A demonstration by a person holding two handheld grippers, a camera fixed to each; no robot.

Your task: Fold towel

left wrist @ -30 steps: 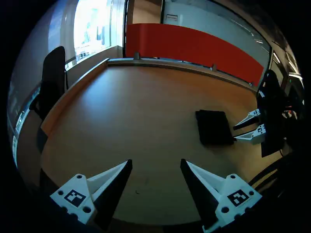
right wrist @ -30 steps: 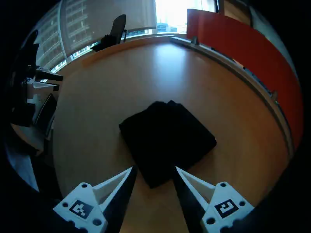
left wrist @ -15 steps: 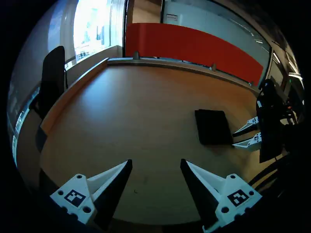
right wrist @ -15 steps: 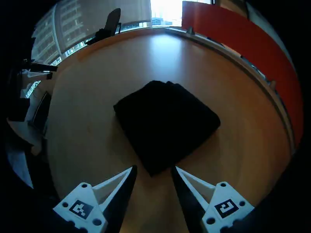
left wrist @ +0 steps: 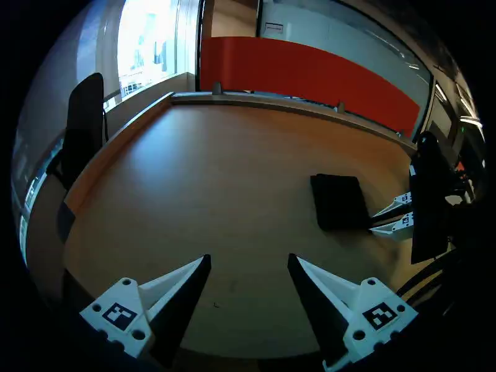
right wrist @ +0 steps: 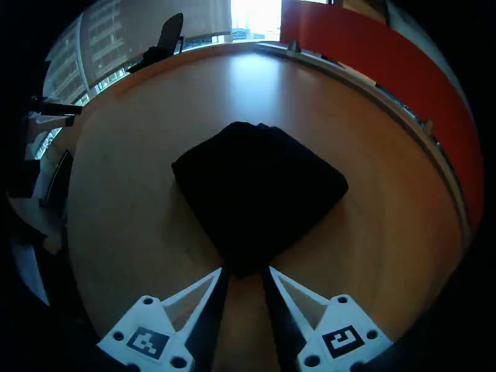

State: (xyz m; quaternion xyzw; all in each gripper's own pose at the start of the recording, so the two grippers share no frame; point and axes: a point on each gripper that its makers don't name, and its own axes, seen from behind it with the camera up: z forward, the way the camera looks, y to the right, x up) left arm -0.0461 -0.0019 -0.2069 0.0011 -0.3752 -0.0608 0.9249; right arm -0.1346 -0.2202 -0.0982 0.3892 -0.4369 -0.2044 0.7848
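A black towel (right wrist: 260, 192), folded into a thick square, lies flat on the wooden table (right wrist: 136, 204). My right gripper (right wrist: 245, 273) sits at the towel's near corner. That corner lies between the two fingertips, the jaws are narrowed around it, and a gap still shows behind it. In the left gripper view the towel (left wrist: 338, 201) lies at the right, with the right gripper (left wrist: 379, 221) at its right edge and a dark sleeve behind it. My left gripper (left wrist: 248, 260) hovers open over bare wood, far from the towel, with nothing in it.
A raised rim (left wrist: 279, 102) runs along the table's far edge, with a red panel (left wrist: 310, 71) behind it. A dark office chair (left wrist: 84, 133) stands at the table's left side by the window. Broad bare wood lies between the left gripper and the towel.
My right gripper has moved forward to the towel's near corner and its fingers have drawn closer together. The left gripper has stayed in place.
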